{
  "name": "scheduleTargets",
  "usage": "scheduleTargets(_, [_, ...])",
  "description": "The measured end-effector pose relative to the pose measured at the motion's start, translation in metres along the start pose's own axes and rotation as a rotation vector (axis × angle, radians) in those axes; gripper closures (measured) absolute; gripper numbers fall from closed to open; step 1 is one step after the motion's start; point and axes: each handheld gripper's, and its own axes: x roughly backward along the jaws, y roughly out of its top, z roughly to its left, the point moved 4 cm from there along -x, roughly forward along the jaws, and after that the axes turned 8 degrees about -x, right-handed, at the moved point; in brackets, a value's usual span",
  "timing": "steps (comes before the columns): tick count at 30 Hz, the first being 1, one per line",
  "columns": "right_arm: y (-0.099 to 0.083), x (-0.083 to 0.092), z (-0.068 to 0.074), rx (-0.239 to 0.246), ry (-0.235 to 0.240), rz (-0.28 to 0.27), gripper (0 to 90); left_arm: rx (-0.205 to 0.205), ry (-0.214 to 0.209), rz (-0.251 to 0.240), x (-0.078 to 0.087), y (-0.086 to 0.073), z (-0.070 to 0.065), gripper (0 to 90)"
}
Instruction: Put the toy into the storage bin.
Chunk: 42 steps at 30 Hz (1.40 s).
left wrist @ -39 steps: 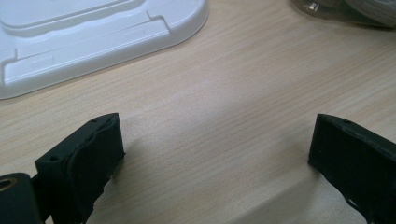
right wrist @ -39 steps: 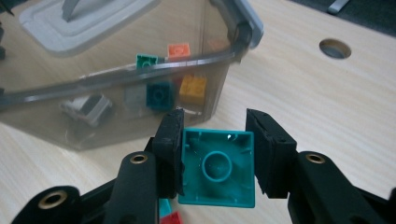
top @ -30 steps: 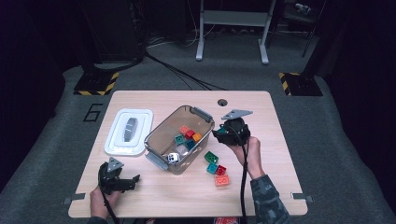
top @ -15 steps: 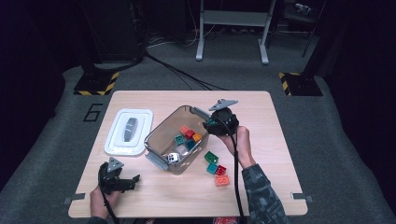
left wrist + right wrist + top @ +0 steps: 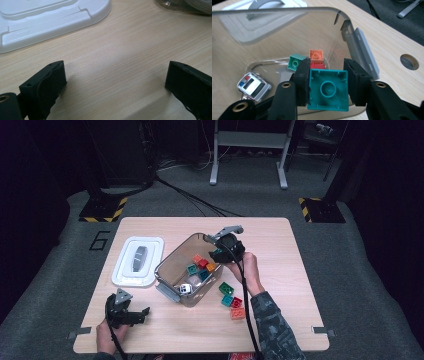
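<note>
Right gripper (image 5: 328,86) jaws clamp a teal block (image 5: 328,90) above the clear bin (image 5: 172,265), several blocks (image 5: 202,265) below already in; three blocks (image 5: 231,300) wait on the surface (image 5: 280,270). Left gripper (image 5: 134,315) jaws gape empty.

Clear plastic bin (image 5: 172,270) mid-desk (image 5: 280,240), toy bricks and toy car (image 5: 185,288) inside; white lid (image 5: 137,261) at nine o'clock; three loose bricks (image 5: 231,296) at four o'clock.

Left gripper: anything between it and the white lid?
Nothing: bare wooden table between left gripper and white plastic lid, per the left gripper view.
</note>
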Motion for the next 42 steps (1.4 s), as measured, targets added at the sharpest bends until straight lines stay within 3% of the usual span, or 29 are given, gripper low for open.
scheduleTargets(3, [0.000, -0.007, 0.001, 0.016, 0.000, 0.026, 58.2, -0.001, 0.000, 0.000, 0.000, 0.000, 0.000, 3.1])
scheduleTargets(8, [-0.003, -0.011, 0.000, 0.004, -0.003, 0.065, 58.1, -0.003, 0.001, 0.003, 0.000, 0.000, 0.000, 3.2])
scheduleTargets(15, [-0.005, -0.009, 0.002, 0.004, -0.008, 0.064, 56.7, 0.000, 0.000, 0.000, 0.000, 0.000, 0.000, 3.2])
scheduleTargets(17, [-0.006, -0.007, 0.002, 0.022, -0.006, 0.067, 52.6, 0.000, 0.000, 0.000, 0.000, 0.000, 0.000, 3.2])
scheduleTargets(22, [-0.010, 0.000, 0.002, 0.009, 0.002, 0.060, 42.2, -0.001, 0.000, 0.000, 0.000, 0.000, 0.000, 3.2])
scheduleTargets(28, [-0.020, 0.025, -0.002, -0.014, 0.019, 0.000, 27.6, 0.000, 0.000, 0.000, 0.000, 0.000, 0.000, 3.2])
scheduleTargets(34, [-0.043, 0.043, -0.013, -0.063, 0.014, -0.019, 14.7, -0.001, 0.000, 0.000, 0.000, 0.000, 0.000, 3.2])
scheduleTargets(42, [-0.098, 0.039, -0.019, -0.138, 0.012, 0.052, 10.5, -0.001, 0.000, 0.001, 0.000, 0.000, 0.000, 3.2])
